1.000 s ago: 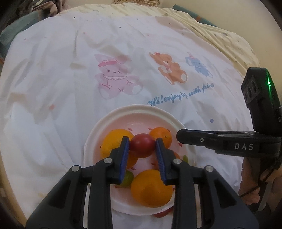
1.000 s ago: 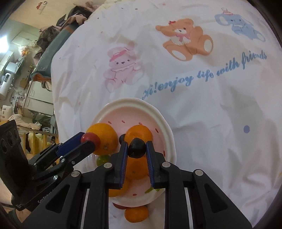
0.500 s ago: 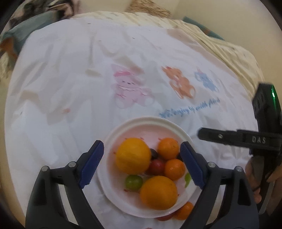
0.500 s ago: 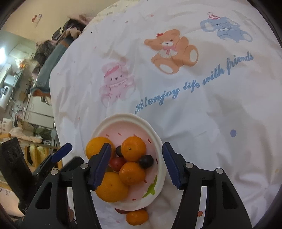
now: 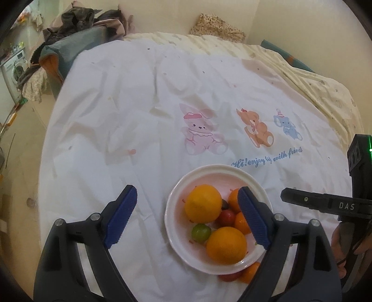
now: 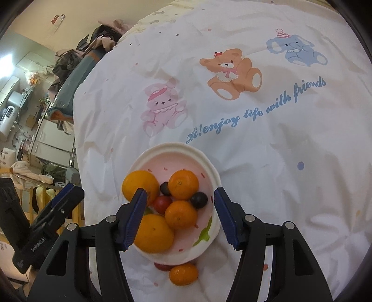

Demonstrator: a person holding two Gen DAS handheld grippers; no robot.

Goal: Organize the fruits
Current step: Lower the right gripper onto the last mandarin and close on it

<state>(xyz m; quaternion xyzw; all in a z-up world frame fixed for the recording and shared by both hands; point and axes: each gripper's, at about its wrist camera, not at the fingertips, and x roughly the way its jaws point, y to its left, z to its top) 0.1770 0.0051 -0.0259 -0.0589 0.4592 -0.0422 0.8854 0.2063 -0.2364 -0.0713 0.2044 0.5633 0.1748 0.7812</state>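
Now heaped in a white bowl [image 6: 210,173] with a pink inside: large oranges [image 5: 203,203], small tangerines [image 6: 183,184], a red tomato [image 6: 162,204], dark grapes [image 6: 199,199], one green fruit [image 5: 200,232]. Resting on the white sheet [image 5: 139,116], toward its near edge. Half hidden behind the bowl's near rim, a tangerine [image 6: 183,274] and something red. Spread wide and gripping nothing, left gripper [image 5: 186,219] and right gripper [image 6: 180,217], held just above the bowl.

Cream walls [image 5: 290,21], clothes heap [image 5: 81,21], possibly a washing machine [image 5: 11,69] left.
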